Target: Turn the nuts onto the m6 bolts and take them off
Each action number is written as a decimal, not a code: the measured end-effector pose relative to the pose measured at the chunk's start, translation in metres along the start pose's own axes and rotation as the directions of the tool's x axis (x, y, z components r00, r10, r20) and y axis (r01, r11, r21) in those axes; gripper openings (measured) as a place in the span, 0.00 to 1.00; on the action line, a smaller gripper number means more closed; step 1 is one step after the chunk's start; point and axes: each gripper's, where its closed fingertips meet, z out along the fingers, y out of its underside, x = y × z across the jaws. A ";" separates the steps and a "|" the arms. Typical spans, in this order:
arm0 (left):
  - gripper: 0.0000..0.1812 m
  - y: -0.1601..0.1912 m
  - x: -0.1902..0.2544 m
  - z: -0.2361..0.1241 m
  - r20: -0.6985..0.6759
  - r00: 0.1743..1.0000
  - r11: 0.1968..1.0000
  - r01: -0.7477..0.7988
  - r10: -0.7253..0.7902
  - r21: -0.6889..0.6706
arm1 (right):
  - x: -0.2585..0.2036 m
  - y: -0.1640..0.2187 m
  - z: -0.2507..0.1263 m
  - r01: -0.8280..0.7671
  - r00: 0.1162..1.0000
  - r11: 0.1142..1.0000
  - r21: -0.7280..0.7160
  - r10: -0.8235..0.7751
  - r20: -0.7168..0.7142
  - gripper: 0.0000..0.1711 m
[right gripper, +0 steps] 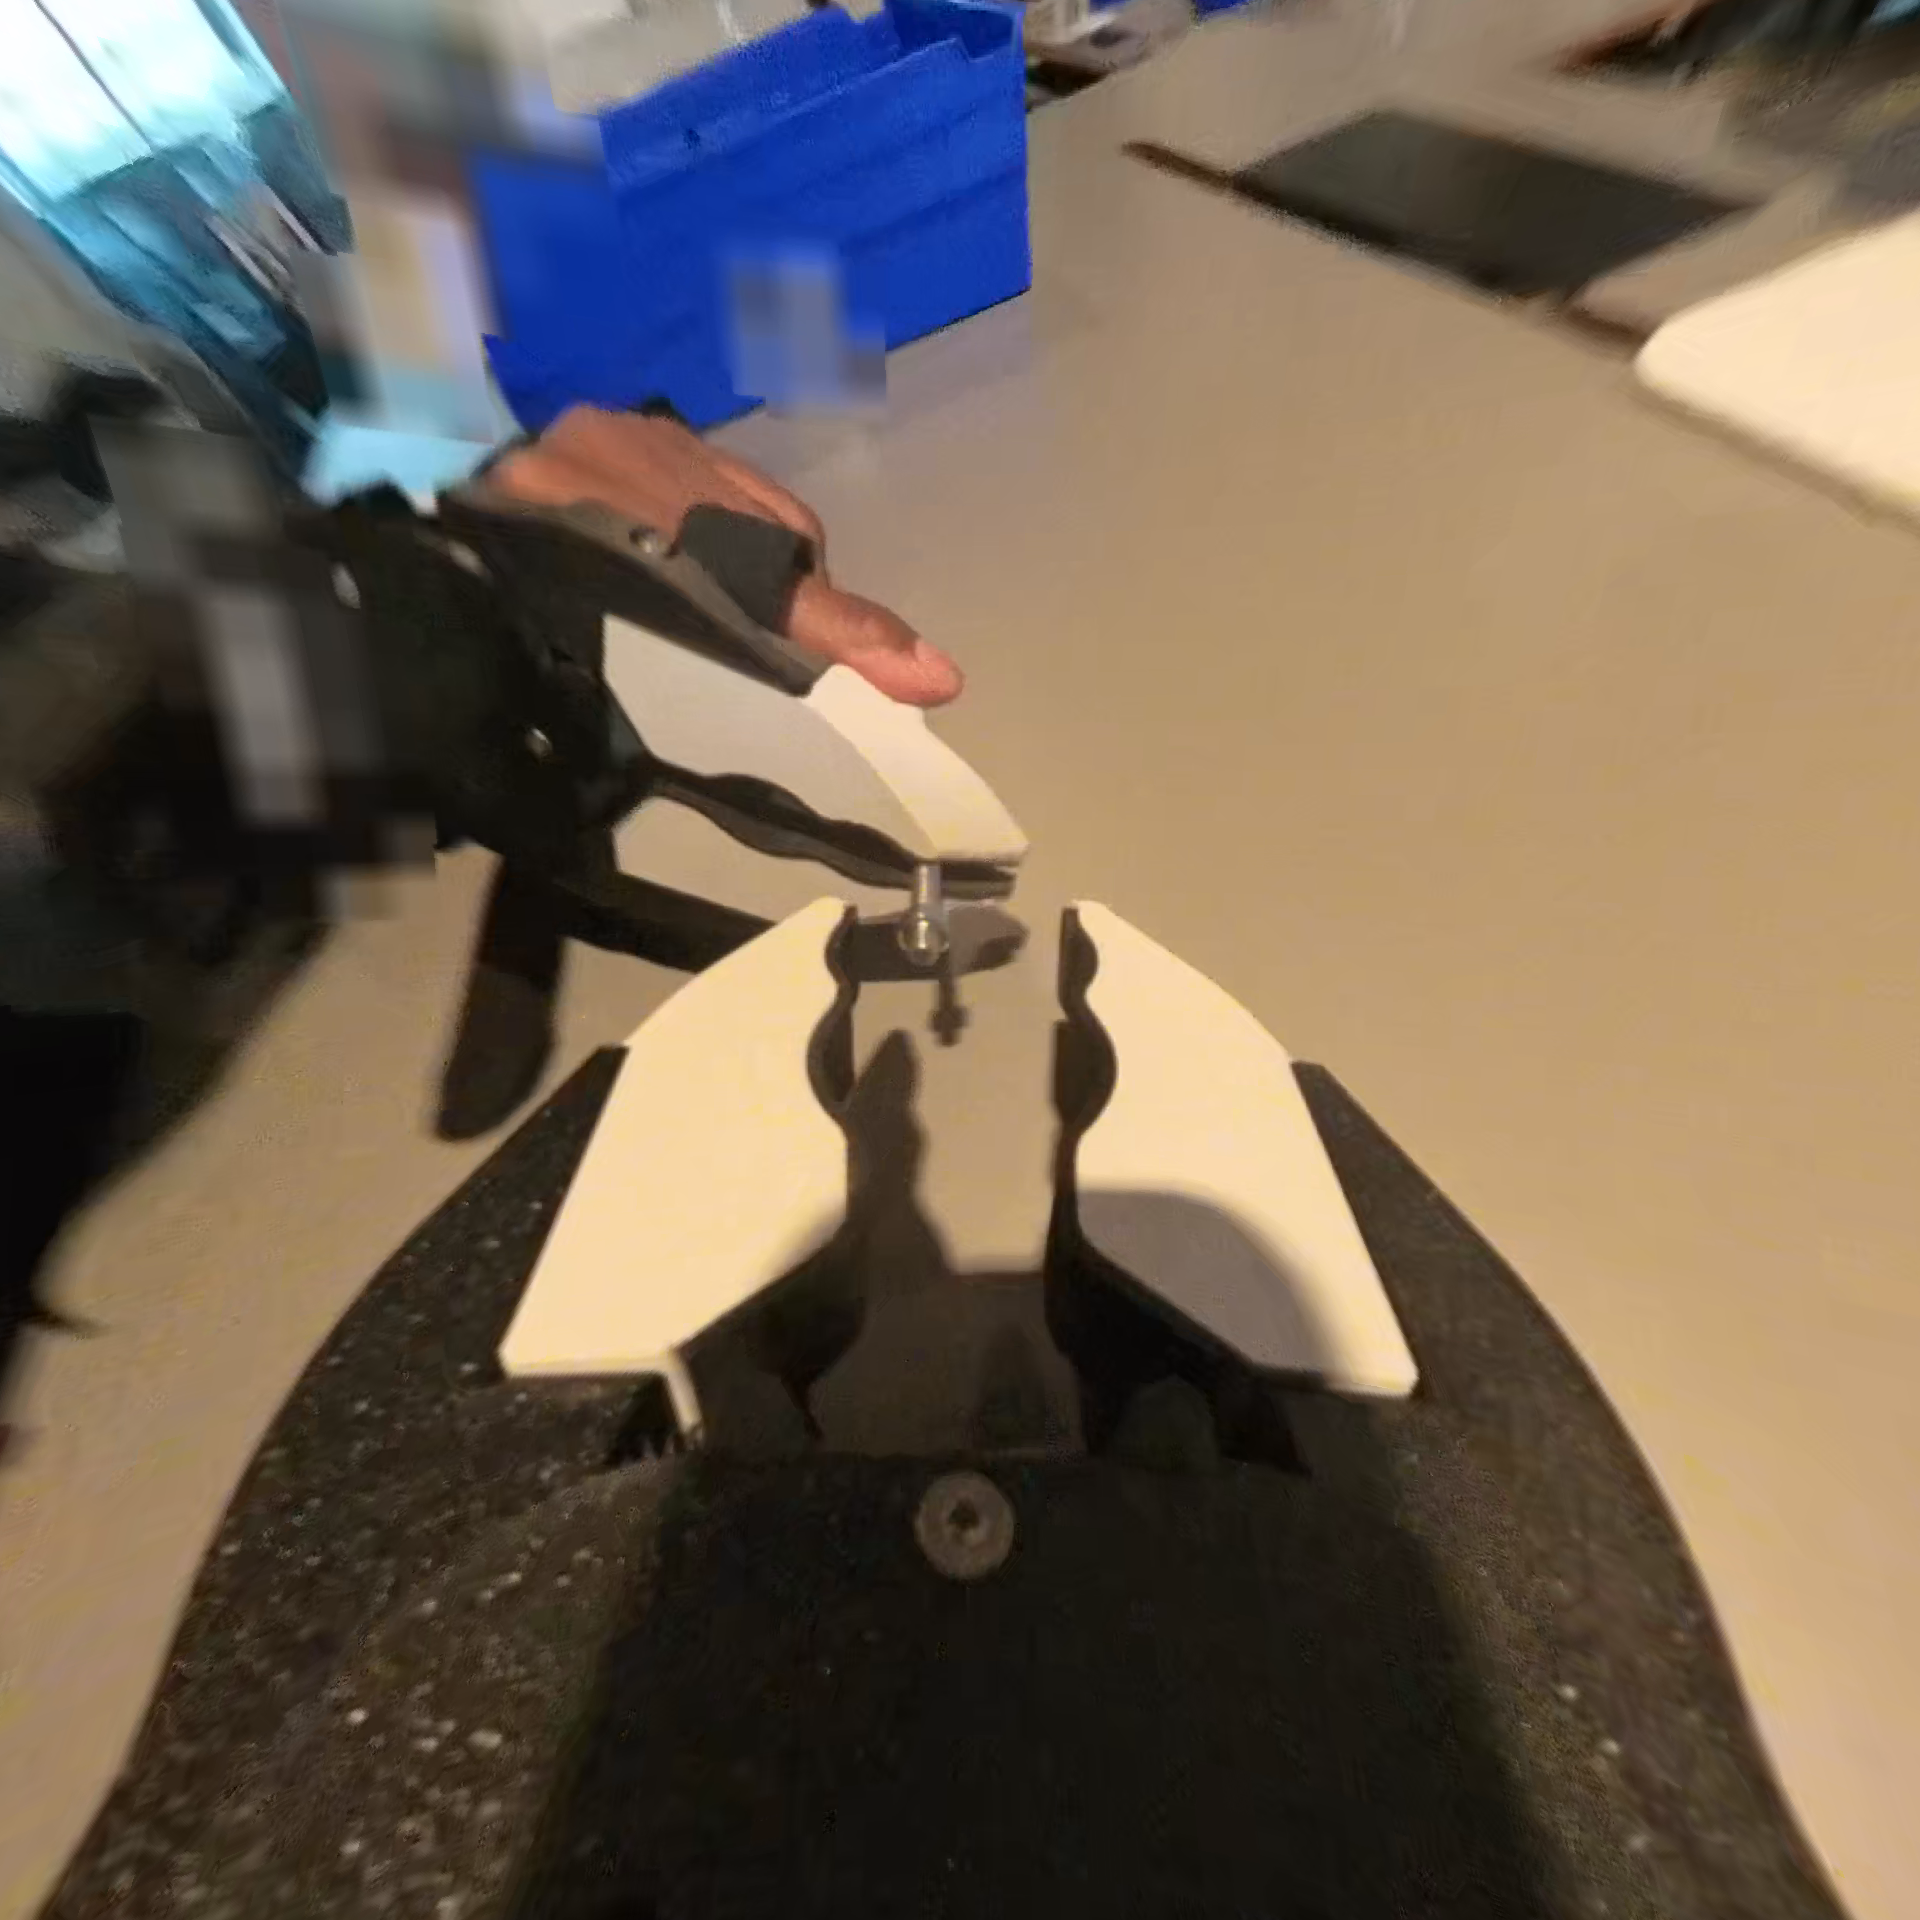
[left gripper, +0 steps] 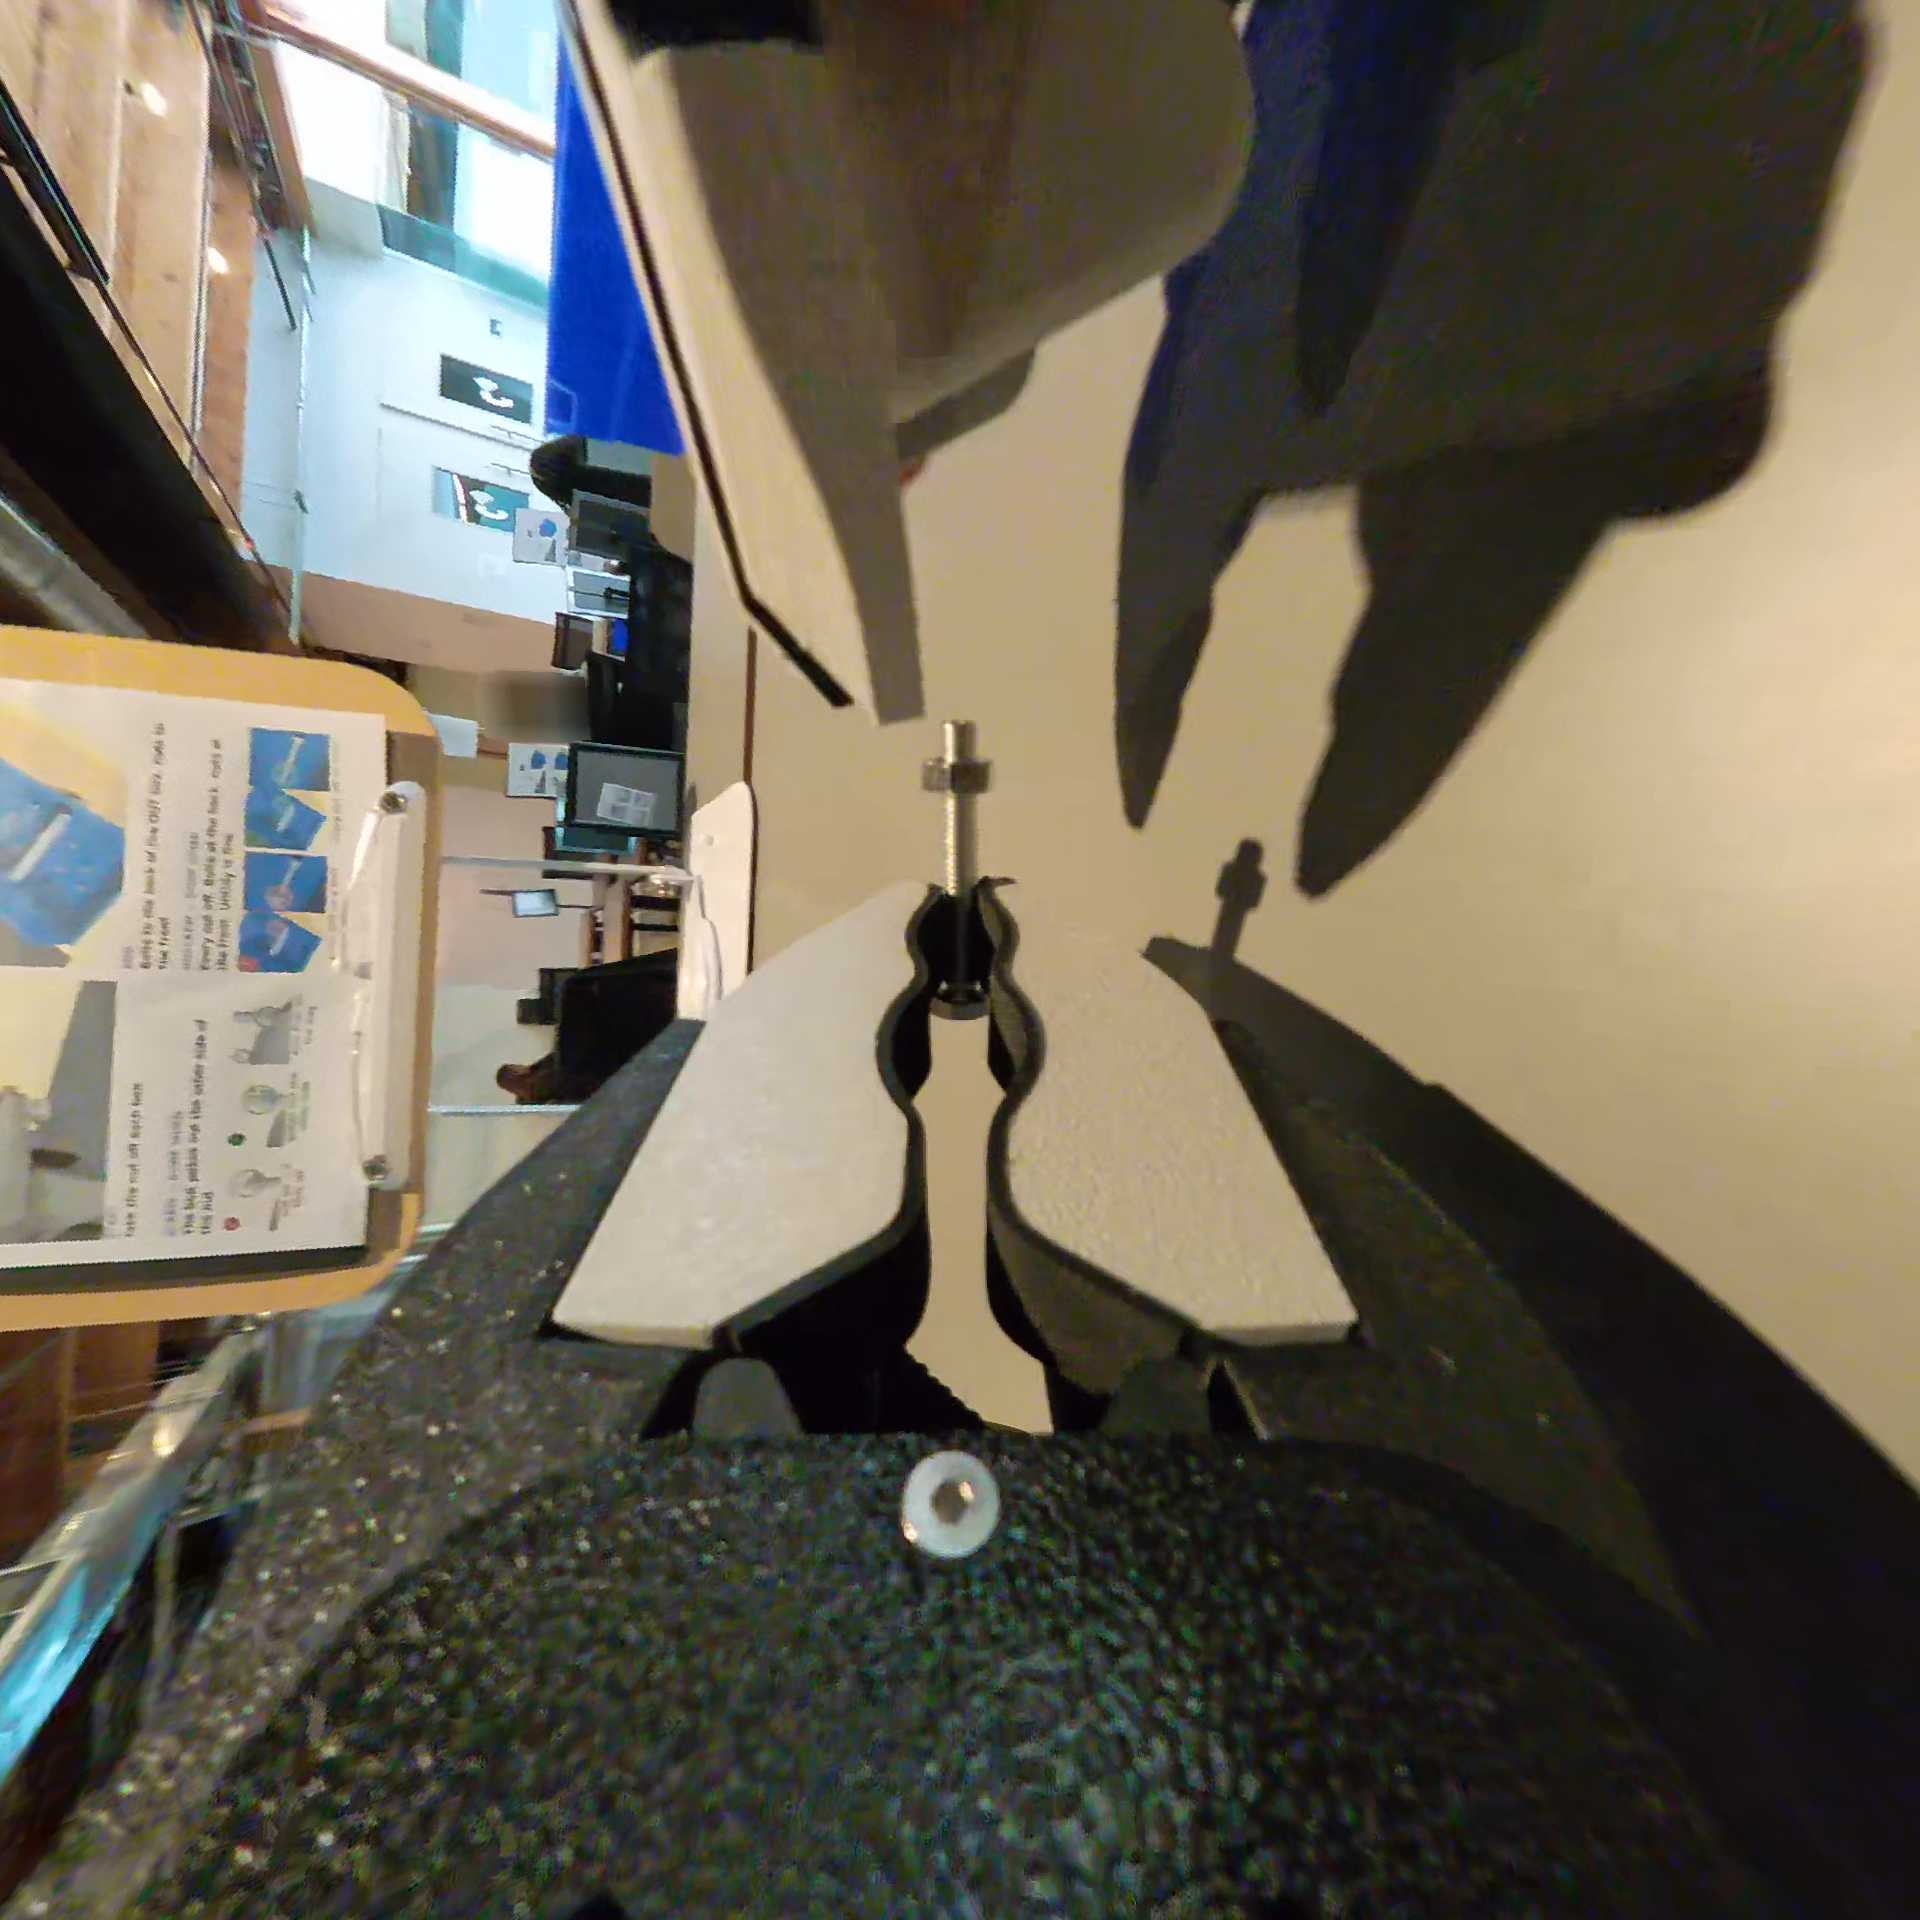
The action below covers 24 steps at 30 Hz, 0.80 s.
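My left gripper (left gripper: 961, 896) is shut on the head end of a silver M6 bolt (left gripper: 958, 842). The threaded shaft sticks out forward past the fingertips. A hex nut (left gripper: 956, 774) sits on the shaft near its free end. A white finger (left gripper: 831, 468) of my right gripper hangs just beyond the bolt's tip, not touching it. In the right wrist view my right gripper (right gripper: 951, 920) is open and empty, its jaws spread on either side of the bolt (right gripper: 918, 925), which points toward the camera. The left gripper (right gripper: 935, 831) and a hand (right gripper: 727, 520) hold the bolt above the beige table (right gripper: 1351, 727).
Blue bins (right gripper: 779, 187) stand at the back of the table. A black mat (right gripper: 1475, 197) and a white board (right gripper: 1818, 395) lie at the far right. A clipboard with an instruction sheet (left gripper: 187, 966) stands to one side. Gripper shadows (left gripper: 1455, 623) fall on the table. My right fingertips sit around 4 centimetres from my left ones.
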 end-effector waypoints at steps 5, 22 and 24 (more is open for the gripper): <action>0.03 -0.002 0.003 0.000 -0.044 0.996 0.996 0.084 -0.082 0.027 | -0.006 0.007 0.005 0.540 0.812 0.828 -0.149 -0.559 -0.166 0.19; 0.03 -0.007 0.002 0.000 0.005 0.999 0.999 -0.040 0.040 0.001 | -0.015 0.018 0.014 -0.384 0.905 0.920 -0.073 0.391 0.167 0.06; 0.03 -0.007 0.001 -0.001 -0.008 1.000 1.000 0.012 -0.012 0.013 | -0.012 0.014 0.013 -0.210 0.972 0.976 -0.049 0.214 0.101 0.06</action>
